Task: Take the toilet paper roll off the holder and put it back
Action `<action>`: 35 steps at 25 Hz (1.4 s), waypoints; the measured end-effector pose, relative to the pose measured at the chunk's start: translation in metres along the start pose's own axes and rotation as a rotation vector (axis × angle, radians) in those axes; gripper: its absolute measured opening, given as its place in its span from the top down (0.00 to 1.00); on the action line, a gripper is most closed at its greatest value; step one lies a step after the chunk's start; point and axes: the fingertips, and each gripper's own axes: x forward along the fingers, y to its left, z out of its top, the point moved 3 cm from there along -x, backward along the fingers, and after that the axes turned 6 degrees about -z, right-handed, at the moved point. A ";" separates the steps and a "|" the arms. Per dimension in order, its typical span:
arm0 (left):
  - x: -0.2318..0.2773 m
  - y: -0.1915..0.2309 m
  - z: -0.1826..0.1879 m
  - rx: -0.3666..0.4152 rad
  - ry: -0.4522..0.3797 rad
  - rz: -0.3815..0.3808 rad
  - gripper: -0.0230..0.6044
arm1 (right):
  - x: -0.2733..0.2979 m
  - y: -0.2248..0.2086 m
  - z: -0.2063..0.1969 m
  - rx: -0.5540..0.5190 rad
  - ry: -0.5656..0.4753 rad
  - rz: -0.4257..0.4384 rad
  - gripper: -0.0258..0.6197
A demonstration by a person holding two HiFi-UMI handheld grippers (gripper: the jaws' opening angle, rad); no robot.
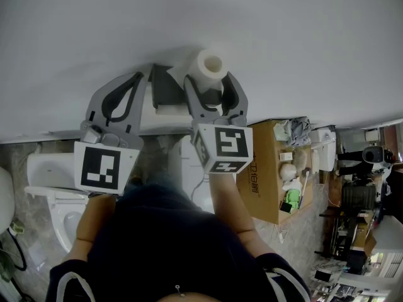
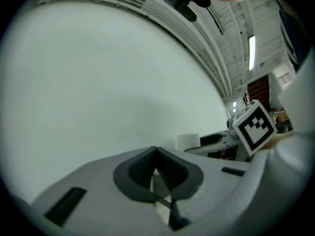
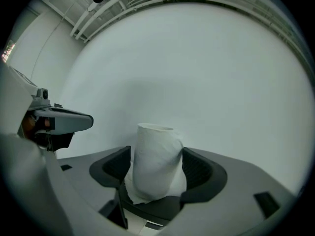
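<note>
The white toilet paper roll stands upright on the dark grey holder fixed to the white wall. My right gripper points level at it with a jaw on each side of the roll. In the right gripper view the roll fills the gap of the right gripper; its pads lie right beside the paper without squeezing it, so it is open. My left gripper hangs to the left of the holder, shut on nothing, its pads meeting in the left gripper view. The roll shows small at the right there.
A white wall lies straight ahead of both grippers. A white toilet stands at the lower left. To the right stands a cardboard box with small items on it, with shelves and clutter beyond it.
</note>
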 end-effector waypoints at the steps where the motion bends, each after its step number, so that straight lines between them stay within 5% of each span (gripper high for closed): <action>1: 0.000 0.000 -0.001 0.001 0.001 -0.001 0.96 | -0.001 -0.001 0.000 0.003 -0.002 -0.004 0.46; 29: -0.002 -0.014 0.003 0.018 -0.005 -0.051 0.96 | -0.044 -0.007 0.017 0.072 -0.090 -0.067 0.47; 35: -0.002 -0.016 0.005 0.022 -0.006 -0.059 0.96 | -0.053 -0.011 0.023 0.070 -0.117 -0.090 0.66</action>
